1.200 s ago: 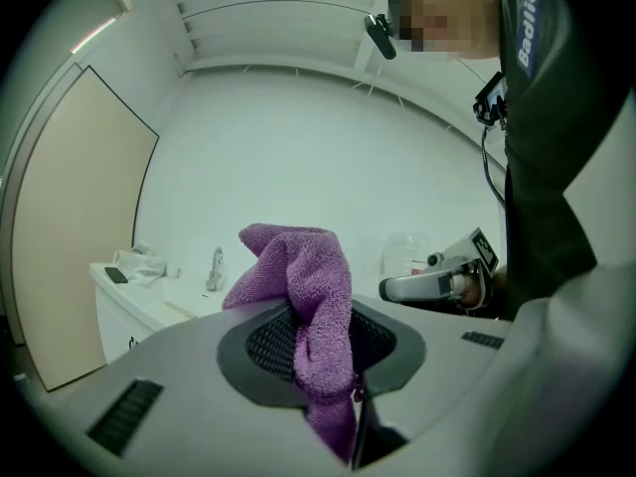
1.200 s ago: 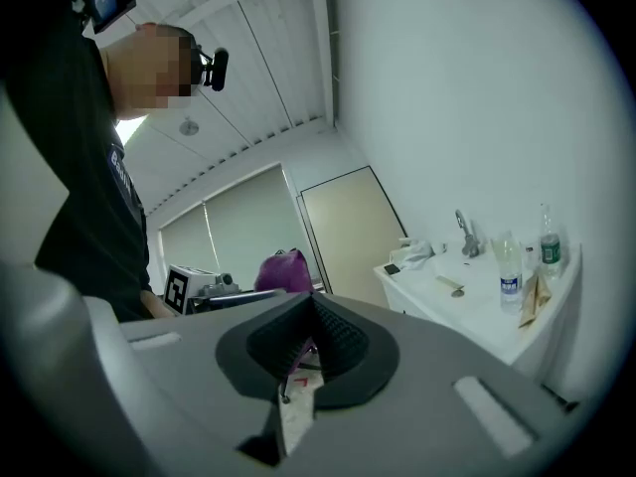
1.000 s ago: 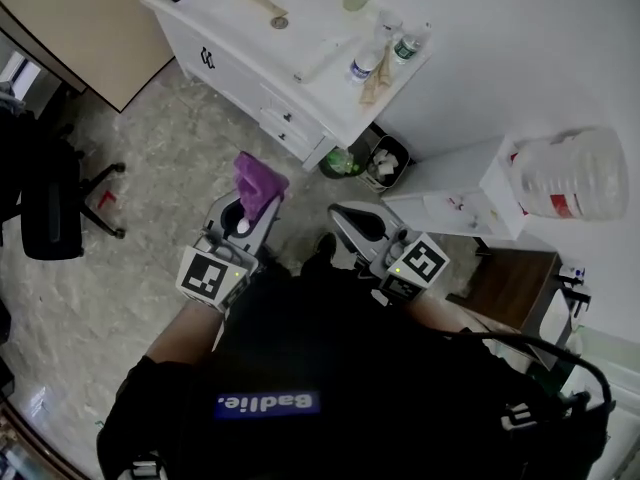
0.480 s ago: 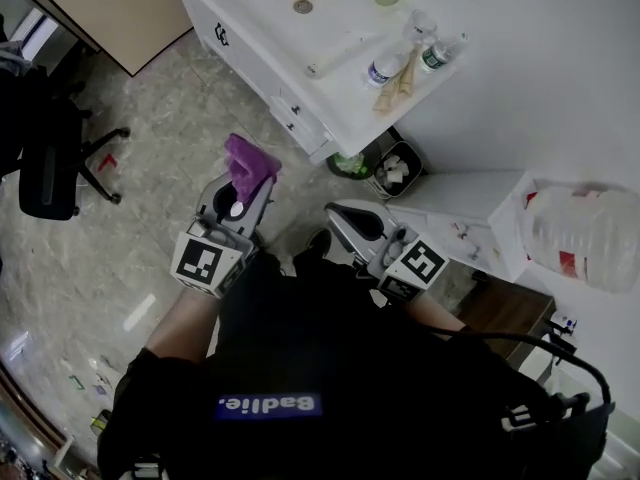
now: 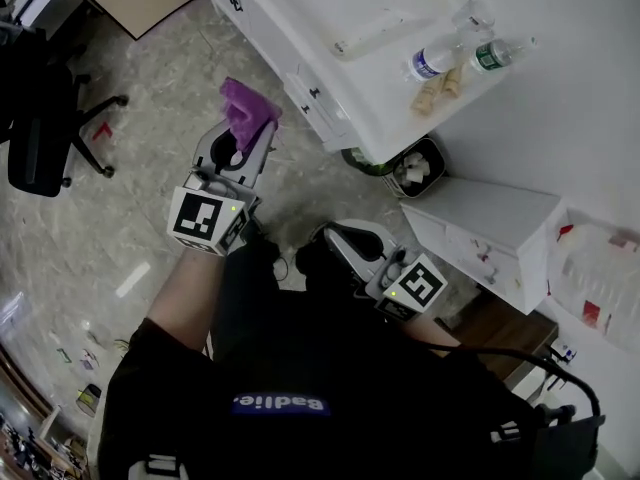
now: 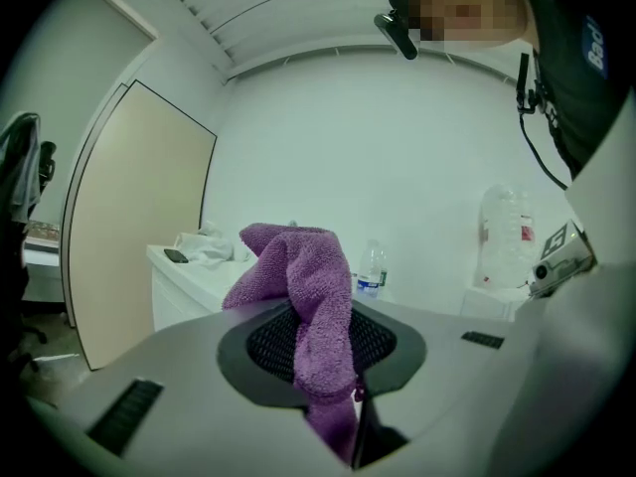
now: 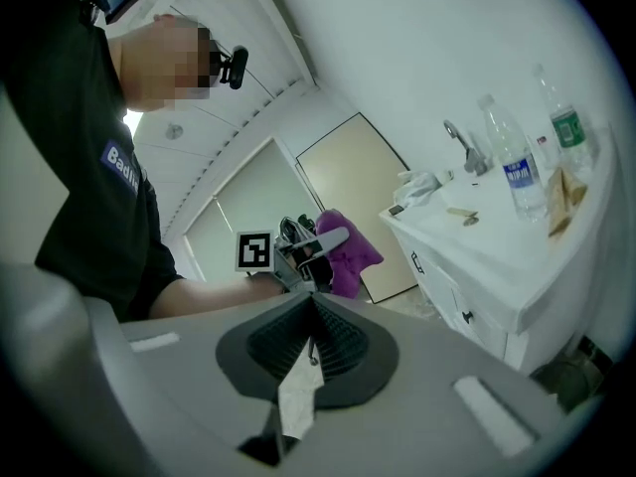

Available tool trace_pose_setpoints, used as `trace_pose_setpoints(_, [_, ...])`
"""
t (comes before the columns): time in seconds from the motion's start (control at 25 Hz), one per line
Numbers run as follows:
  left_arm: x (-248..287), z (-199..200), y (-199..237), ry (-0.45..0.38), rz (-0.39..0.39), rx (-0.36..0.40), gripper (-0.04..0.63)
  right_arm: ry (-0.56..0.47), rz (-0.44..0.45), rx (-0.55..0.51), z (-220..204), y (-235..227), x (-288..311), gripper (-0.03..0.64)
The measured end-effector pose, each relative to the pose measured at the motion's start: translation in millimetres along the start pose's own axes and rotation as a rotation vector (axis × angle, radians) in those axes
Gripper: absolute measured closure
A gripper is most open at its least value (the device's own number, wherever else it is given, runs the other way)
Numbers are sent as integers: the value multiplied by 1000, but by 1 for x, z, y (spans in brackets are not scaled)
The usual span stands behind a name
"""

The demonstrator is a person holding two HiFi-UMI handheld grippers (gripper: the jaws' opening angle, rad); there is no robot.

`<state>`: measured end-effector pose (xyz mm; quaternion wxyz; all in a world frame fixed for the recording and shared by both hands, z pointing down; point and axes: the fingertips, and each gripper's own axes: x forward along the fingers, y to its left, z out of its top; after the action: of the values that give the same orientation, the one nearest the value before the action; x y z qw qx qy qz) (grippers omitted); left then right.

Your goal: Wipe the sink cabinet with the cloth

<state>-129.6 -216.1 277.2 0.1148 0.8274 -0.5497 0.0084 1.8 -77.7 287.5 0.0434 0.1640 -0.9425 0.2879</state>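
Cloth point(image 6: 298, 286), purple: pinched in the left tongs point(image 6: 316, 341), jaws closed on its lower fold, the rest bunched above the tips. In the head view it sits upper left of centre, held in the air short of the sink cabinet point(image 5: 320, 88) and not touching it. Right tongs point(image 7: 310, 316): jaws together, nothing between them, held low at frame centre close to the person's body.

Step, as judged: approach, with wiping not yet begun. The next move calls for carrying the cloth toward the upper right and pressing it flat on the cabinet front or the tabletop point(image 5: 390, 8).

Edges and room:
- The drawer front faces the cloth, with open floor between.
- Bottles point(image 5: 432, 63) stand near the tabletop's right edge and could be knocked.
- A waste bin point(image 5: 410, 168) sits below that corner.
- An office chair point(image 5: 40, 98) is at upper left, well apart.
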Motion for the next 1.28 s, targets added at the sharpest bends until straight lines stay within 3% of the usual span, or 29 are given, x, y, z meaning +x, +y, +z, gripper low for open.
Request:
trace_pose_setpoints(0.44, [111, -116, 75, -76, 17, 30, 511, 6, 2, 35, -118, -87, 45, 620])
trace_pose_setpoints(0.68, [162, -170, 110, -86, 31, 86, 511, -27, 46, 7, -157, -121, 59, 620])
trace_pose_setpoints(0.84, [192, -194, 125, -108, 26, 103, 511, -60, 65, -58, -177, -149, 68, 620])
trace_pose_setpoints(1.04, [222, -216, 130, -161, -8, 185, 511, -107, 87, -120, -204, -177, 75, 620])
trace_pose_setpoints(1.28, [229, -223, 130, -272, -15, 220, 511, -142, 78, -199, -225, -204, 71, 621])
